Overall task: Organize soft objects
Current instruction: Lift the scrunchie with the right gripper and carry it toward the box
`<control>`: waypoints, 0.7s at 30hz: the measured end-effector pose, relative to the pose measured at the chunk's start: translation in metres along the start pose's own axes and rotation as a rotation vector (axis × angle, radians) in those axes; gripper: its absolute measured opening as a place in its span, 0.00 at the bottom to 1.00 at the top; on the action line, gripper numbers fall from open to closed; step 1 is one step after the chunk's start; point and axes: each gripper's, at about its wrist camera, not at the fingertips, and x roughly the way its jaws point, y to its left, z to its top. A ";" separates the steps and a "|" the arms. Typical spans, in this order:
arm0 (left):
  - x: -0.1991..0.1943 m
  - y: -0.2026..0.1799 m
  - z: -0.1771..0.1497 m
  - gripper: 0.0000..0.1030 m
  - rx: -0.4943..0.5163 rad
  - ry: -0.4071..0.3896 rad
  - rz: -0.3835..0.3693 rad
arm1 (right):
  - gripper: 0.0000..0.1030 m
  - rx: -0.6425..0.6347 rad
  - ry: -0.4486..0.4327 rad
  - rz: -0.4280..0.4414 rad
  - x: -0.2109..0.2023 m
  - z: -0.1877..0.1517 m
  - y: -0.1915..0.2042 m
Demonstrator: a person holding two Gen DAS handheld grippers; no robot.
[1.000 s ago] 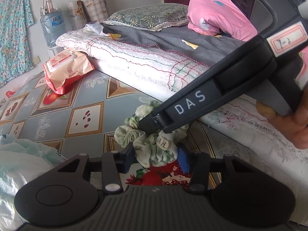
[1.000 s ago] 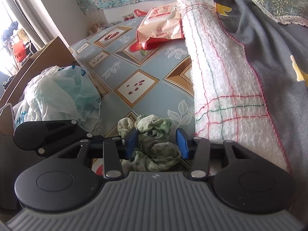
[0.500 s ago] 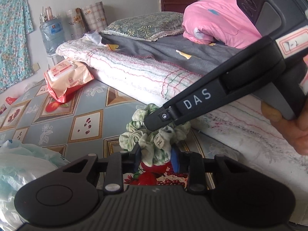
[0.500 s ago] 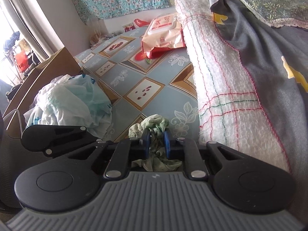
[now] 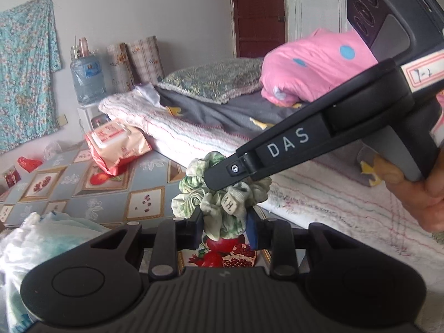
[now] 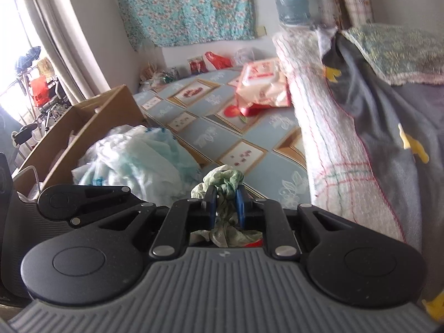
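**Both tongs clamped on one green cloth**

The left tongs (image 5: 224,226) pinch the lower part of a crumpled green-and-white cloth (image 5: 219,194), their blue pads pressed against its sides. The right tongs (image 6: 225,206) are narrowed tight on the same cloth (image 6: 224,179), which bunches above their fingertips and hangs in a wad below them. In the left wrist view the right tool reaches in from the upper right, its black tip lying across the top of the cloth, with the person's right hand (image 5: 424,194) gripping its handle.

The cloth is held up above a floor mat (image 5: 91,205) patterned with blue squares and fruit pictures. A red pomegranate print shows right under it. Just to the right lies the edge of a low bed (image 5: 319,194) covered with a white quilt, a grey blanket (image 5: 222,113), a pillow (image 5: 213,80) and a pink bundle (image 5: 313,63). A pack of wipes (image 5: 116,144) lies on the mat against the bed's far end. A pale plastic bag (image 6: 136,161) sits at the mat's left edge beside a cardboard box (image 6: 83,127).
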 end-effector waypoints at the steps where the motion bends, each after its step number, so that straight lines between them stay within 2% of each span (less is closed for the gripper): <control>1: -0.009 0.002 0.000 0.31 -0.001 -0.017 0.008 | 0.13 -0.016 -0.013 0.010 -0.005 0.003 0.009; 6: -0.055 0.021 -0.004 0.31 -0.044 -0.104 0.067 | 0.13 -0.107 -0.056 0.078 -0.013 0.022 0.063; 9: -0.083 0.042 -0.011 0.31 -0.099 -0.144 0.128 | 0.13 -0.171 -0.065 0.147 -0.005 0.036 0.101; 13: -0.117 0.075 -0.025 0.31 -0.184 -0.168 0.230 | 0.13 -0.255 -0.046 0.254 0.019 0.052 0.157; 21: -0.169 0.143 -0.060 0.31 -0.388 -0.166 0.446 | 0.13 -0.408 0.059 0.461 0.095 0.079 0.282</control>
